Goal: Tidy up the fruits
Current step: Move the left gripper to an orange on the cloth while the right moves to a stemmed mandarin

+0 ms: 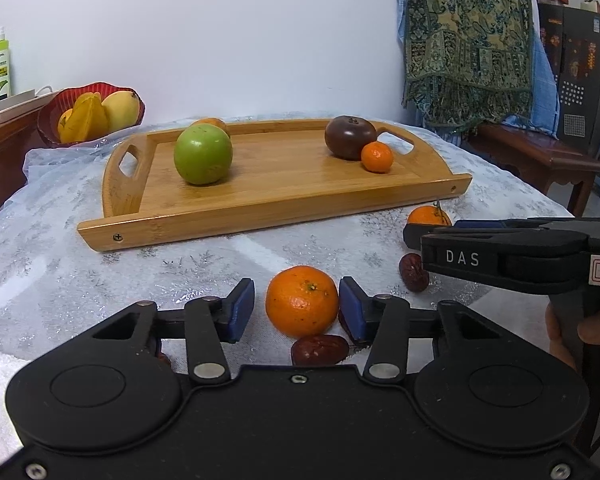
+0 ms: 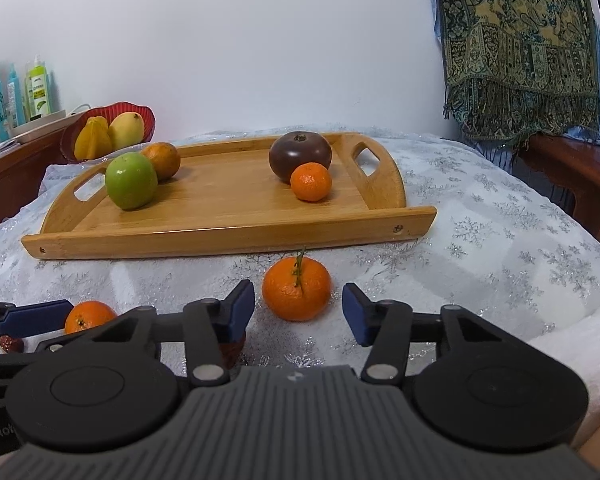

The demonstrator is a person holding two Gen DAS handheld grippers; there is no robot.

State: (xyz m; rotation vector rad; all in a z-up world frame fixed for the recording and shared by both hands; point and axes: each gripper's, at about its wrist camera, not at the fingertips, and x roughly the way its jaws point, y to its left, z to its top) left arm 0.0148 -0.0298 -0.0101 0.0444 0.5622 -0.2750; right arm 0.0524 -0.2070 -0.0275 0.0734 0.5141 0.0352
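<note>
The left gripper (image 1: 297, 308) brackets a tangerine (image 1: 302, 301), pads not touching.

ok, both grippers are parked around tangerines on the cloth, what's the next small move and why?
Probably close both the rest of the way. The left gripper has its blue fingers either side of a stemless orange tangerine, with a gap showing on the left side; the right gripper brackets the stemmed orange tangerine with gaps on both sides. Neither is lifted yet, and the wooden tray lies ahead.
</note>
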